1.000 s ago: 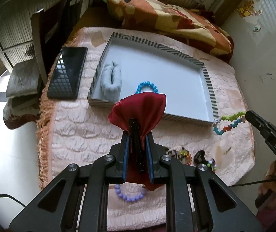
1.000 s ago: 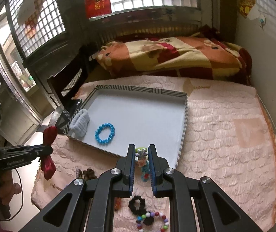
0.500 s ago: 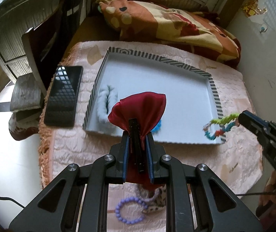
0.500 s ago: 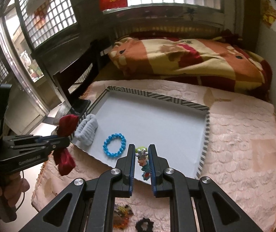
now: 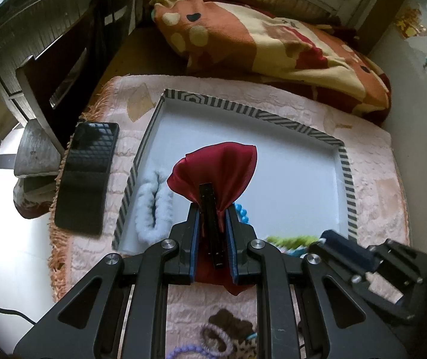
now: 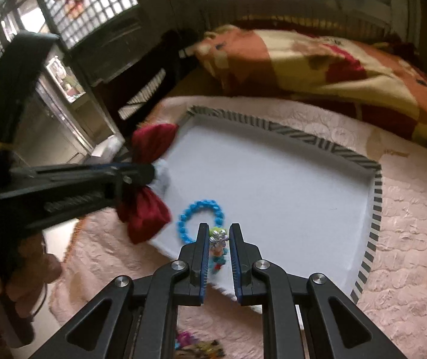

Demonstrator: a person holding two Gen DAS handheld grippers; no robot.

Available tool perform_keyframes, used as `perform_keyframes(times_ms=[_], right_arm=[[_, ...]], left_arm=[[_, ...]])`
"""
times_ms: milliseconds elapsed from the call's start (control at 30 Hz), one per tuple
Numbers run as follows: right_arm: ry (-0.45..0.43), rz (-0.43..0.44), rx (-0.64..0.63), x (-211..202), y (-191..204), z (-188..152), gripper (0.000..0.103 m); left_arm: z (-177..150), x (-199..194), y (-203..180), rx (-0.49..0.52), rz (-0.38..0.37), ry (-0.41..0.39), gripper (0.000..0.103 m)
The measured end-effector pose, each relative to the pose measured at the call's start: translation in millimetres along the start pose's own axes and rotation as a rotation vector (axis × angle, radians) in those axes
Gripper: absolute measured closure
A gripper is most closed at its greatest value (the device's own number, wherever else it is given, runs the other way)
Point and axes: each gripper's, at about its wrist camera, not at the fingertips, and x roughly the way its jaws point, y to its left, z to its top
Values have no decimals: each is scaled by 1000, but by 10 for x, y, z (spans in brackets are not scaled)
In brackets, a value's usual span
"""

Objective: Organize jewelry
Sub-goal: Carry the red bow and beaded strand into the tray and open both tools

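Left wrist view: the left gripper (image 5: 212, 233) is seen pinching a red satin bow clip (image 5: 218, 167), its pads pressed on the bow's black clip bar. The bar's long axis runs along the fingers, toward 12 o'clock; one lobe fans out ahead of the tips over the striped-rim tray (image 5: 343, 161). A white fluffy scrunchie (image 5: 150, 206) lies in the tray at 10 o'clock of the tips, a blue bead bracelet (image 5: 242, 212) just beside them at 3 o'clock.

Right wrist view: the right gripper (image 6: 217, 239) is seen nearly closed on a multicoloured bead bracelet (image 6: 218, 249), which hangs between the pads, long axis toward 6 o'clock, above the tray's near edge. The blue bead bracelet lies at 11 o'clock.
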Motion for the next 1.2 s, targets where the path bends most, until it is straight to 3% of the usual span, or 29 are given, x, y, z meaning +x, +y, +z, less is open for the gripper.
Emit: perform_keyframes(times_ms=[167,467,500,567,600,1100,1200], right_arm=[[77,-13,61,319,-371,-51,90],[116,22,72,528,-528,-5,90],[121,20,72,524,-539,-13,88],[118,6,72,505,-575,15,65],[110,3,73,471,-588,21,63],[62,38,138,164,-713,104,58],[45,34,145,107,-709,142,54]], left_arm=[[119,199,-26,-12,31,25,88],[308,664,-172,16,95,87,88],[321,708,-183,17,103,92,88],[350,794,-196,14,119,105,88],[367,835,-197,14,132,109,88],[485,1147,-60,13,249,139,88],[491,1161,-52,-1,245,143,80]])
